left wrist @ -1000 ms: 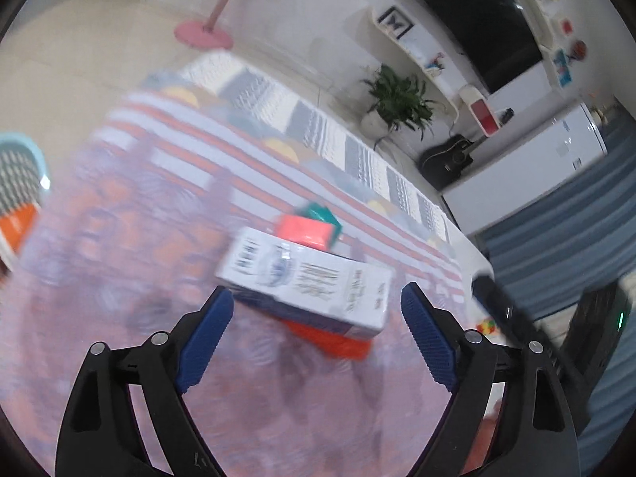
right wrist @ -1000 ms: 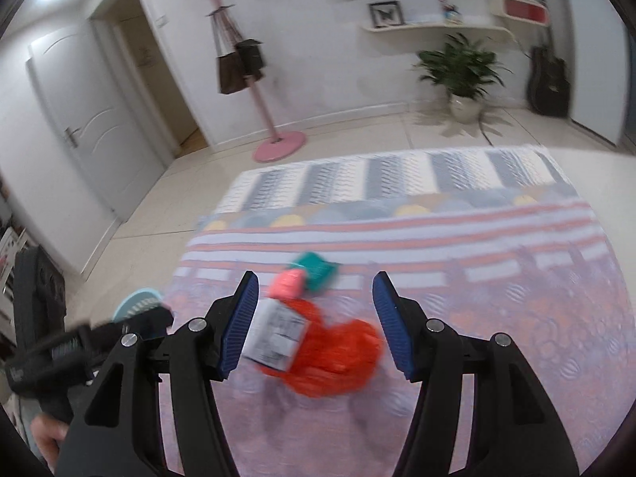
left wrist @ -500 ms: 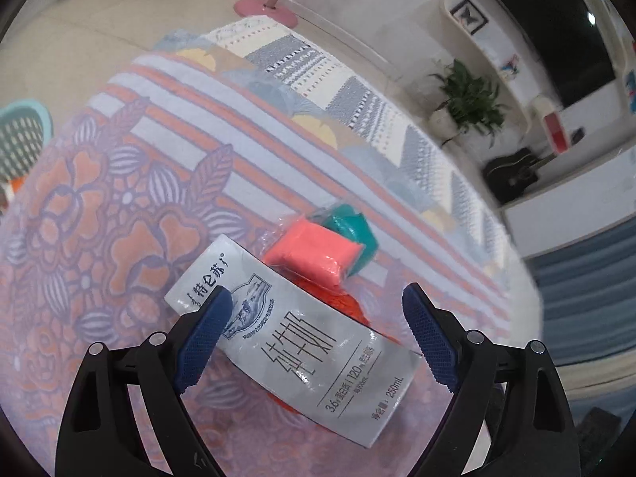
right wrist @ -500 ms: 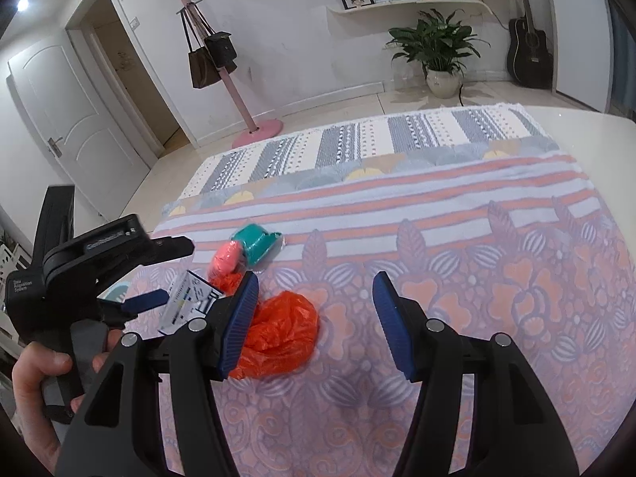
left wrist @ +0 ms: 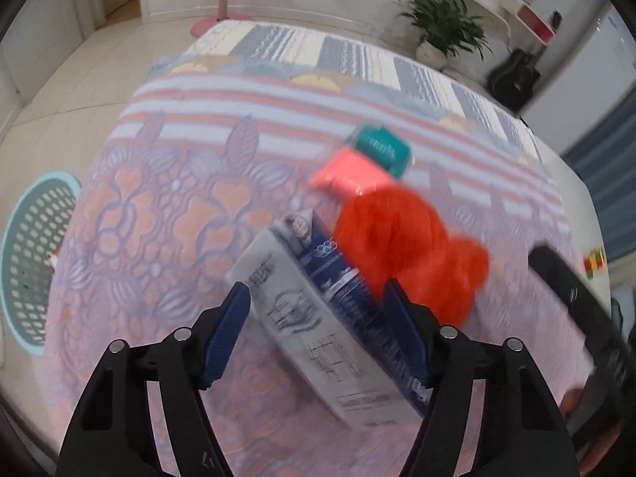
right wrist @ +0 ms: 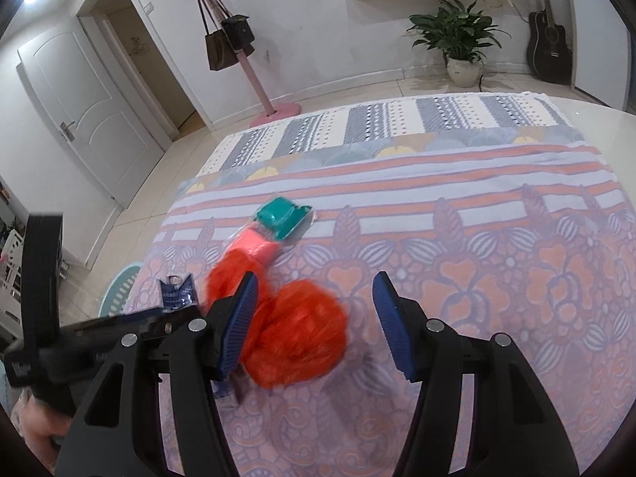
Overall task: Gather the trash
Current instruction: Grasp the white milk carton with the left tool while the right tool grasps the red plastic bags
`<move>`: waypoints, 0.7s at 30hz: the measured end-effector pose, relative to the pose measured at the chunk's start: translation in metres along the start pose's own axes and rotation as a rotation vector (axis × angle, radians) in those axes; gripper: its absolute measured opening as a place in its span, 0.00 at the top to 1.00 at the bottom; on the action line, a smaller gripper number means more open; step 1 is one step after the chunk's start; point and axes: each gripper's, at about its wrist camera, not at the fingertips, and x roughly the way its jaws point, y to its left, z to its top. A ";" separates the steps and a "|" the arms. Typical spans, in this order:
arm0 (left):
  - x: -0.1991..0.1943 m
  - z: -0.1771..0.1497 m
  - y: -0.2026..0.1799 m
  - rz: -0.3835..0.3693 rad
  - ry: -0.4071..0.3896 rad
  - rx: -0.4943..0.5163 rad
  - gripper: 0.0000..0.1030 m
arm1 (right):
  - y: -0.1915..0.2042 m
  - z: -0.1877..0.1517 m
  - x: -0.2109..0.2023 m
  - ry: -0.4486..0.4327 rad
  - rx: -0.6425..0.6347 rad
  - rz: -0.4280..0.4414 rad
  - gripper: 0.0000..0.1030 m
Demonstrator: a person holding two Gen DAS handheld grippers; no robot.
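– Carton first: what does the left claw [left wrist: 320,332] have?

– The flattened white-and-blue cardboard milk carton [left wrist: 294,298]. It sits between the blue pads, which press its two long edges, so I read the left claw as clamped on it. The right-wrist view shows its folded top poking up above the bench [right wrist: 497,278], which suggests it is lifted clear.

– How will it handle?

– Light and probably empty, I judge. The board is stiff along its creases but buckles if squeezed flat-on, and the coating looks smooth enough to slip. Taking it across the narrow width, near the middle, is the sensible hold.

– Which way does it lie?

– In the left-wrist view its long axis runs from near right to far left, printed bottom end towards the camera, folded top away. The picture is blurred, so the tilt is unclear.

– And just beyond?

– The crumpled orange plastic bag [right wrist: 298,342] lies on the cloth under the right claw [right wrist: 314,318], whose jaws are spread wide and hold nothing. It looks soft, nearly weightless and easy to squash; pinch the bulk in the middle.

– Farther?

– Pink and teal pieces in a clear wrapper [right wrist: 278,226] lie past the bag. A teal perforated basket [left wrist: 31,254] stands on the floor beside the bench.
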 end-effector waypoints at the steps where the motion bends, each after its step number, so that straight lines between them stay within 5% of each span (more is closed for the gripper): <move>1: -0.001 -0.006 0.006 -0.021 0.008 0.000 0.33 | 0.002 -0.001 0.001 0.004 -0.001 0.002 0.45; 8: -0.014 -0.034 0.028 -0.111 -0.009 -0.052 0.33 | 0.005 -0.007 0.009 0.037 0.002 0.026 0.45; 17: 0.023 -0.027 0.007 -0.149 0.022 -0.190 0.26 | 0.003 -0.004 0.001 0.028 -0.006 0.019 0.45; 21: 0.022 -0.030 -0.002 -0.146 -0.017 -0.166 0.37 | -0.005 -0.004 0.001 0.037 0.003 0.027 0.45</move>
